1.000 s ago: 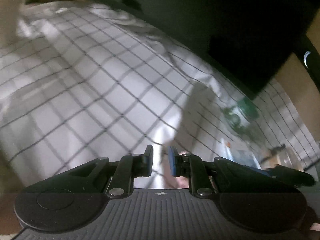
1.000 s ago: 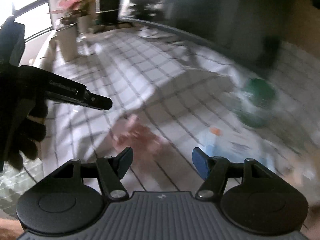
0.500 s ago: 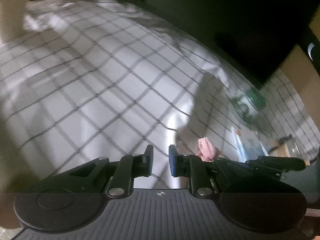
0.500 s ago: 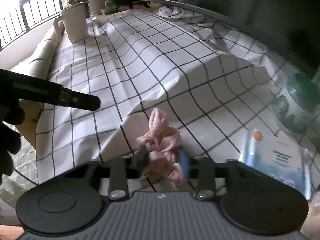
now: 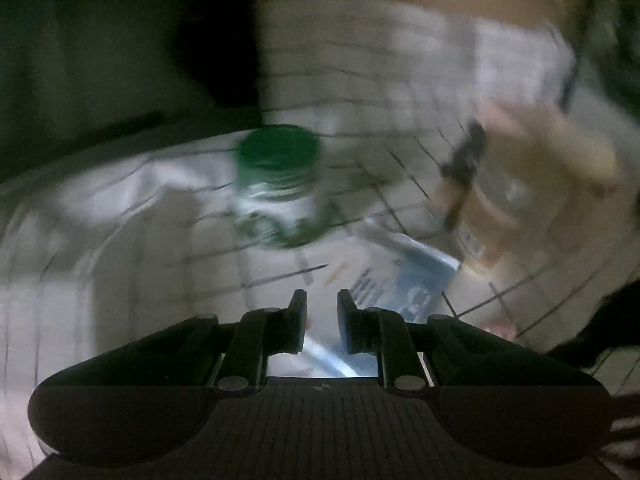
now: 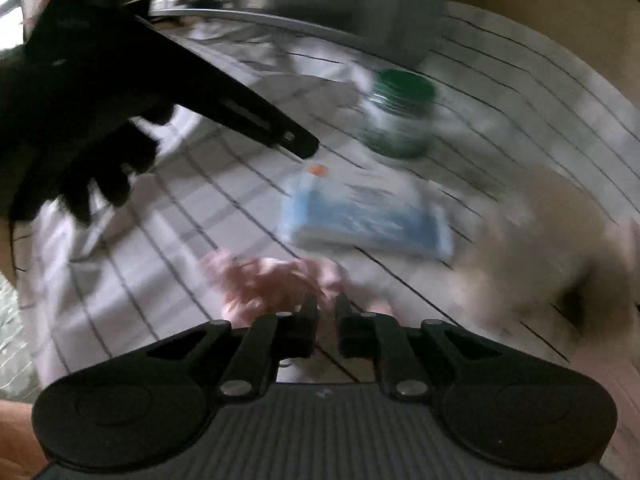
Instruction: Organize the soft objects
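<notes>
- Pink soft toy, crumpled and blurred, lay on the checked cloth just ahead of my right fingers; a second before, it lay well ahead of them while they stood spread wide.
- Those fingers had since come together to only a narrow slit, with pink showing in and around the slit, so I judged they were pinching the near edge of the toy. The blur kept me from seeing how much fabric they held.
- For the tidying, that meant the toy was caught but not yet lifted: it rested on the cloth, near the blue packet and well short of the green-lidded jar.
- A pale, fuzzy mass filled the right of my right view; I could not tell what it was.
- My left view had swung from bare checked cloth to the jar, the blue packet and a blurred hinged glass container.
- My left fingers kept the same narrow gap as before, with nothing between them; they hung above the packet's near end.
- Both tools pointed steeply down at the desk.
- In the right view my gloved left hand held its tool from the upper left, its tip aimed toward the packet.
</notes>
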`<state>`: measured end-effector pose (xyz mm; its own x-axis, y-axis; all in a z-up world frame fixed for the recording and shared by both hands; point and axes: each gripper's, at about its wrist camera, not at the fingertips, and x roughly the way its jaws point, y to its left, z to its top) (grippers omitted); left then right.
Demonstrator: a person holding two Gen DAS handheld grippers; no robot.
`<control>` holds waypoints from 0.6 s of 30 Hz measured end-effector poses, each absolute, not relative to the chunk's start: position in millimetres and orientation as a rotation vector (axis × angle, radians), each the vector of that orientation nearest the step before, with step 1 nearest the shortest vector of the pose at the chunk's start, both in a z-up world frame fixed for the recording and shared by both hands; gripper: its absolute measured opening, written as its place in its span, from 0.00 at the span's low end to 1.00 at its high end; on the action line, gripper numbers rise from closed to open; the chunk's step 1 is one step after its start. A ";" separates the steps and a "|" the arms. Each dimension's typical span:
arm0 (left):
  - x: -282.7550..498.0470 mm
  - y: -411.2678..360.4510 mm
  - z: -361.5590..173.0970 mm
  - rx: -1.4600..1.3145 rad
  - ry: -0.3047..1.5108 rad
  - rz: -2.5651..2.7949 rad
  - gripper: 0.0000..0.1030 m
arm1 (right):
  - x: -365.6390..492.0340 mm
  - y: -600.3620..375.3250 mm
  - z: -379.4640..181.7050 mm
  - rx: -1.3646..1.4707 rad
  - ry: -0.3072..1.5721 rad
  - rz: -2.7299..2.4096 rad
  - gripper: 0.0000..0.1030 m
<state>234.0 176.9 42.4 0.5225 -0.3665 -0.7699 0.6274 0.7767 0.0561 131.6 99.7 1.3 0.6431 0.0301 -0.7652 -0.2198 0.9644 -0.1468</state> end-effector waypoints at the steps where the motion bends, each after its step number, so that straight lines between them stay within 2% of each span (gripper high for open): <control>1: 237.2 167.2 37.5 0.394 0.832 -0.626 0.18 | 128.6 92.1 1.2 -0.225 0.861 0.119 0.09; 5: 245.8 146.3 28.5 0.496 0.858 -0.686 0.17 | 119.8 65.3 -2.4 -0.185 0.872 0.036 0.09; 8: 246.7 140.9 31.2 0.537 0.891 -0.728 0.17 | 111.8 49.1 -6.5 -0.160 0.888 -0.016 0.13; 16: 230.1 128.3 33.2 0.555 0.928 -0.851 0.17 | 94.7 20.9 -19.6 -0.093 0.885 -0.074 0.50; 18: 226.2 123.2 33.4 0.592 0.916 -0.875 0.18 | 95.0 17.2 -21.0 -0.080 0.875 -0.090 0.62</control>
<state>226.2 123.2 33.4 0.3203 -0.3867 -0.8648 0.8461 0.5274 0.0775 95.0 17.2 -21.0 0.6373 -0.1117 -0.7625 0.0465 0.9932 -0.1066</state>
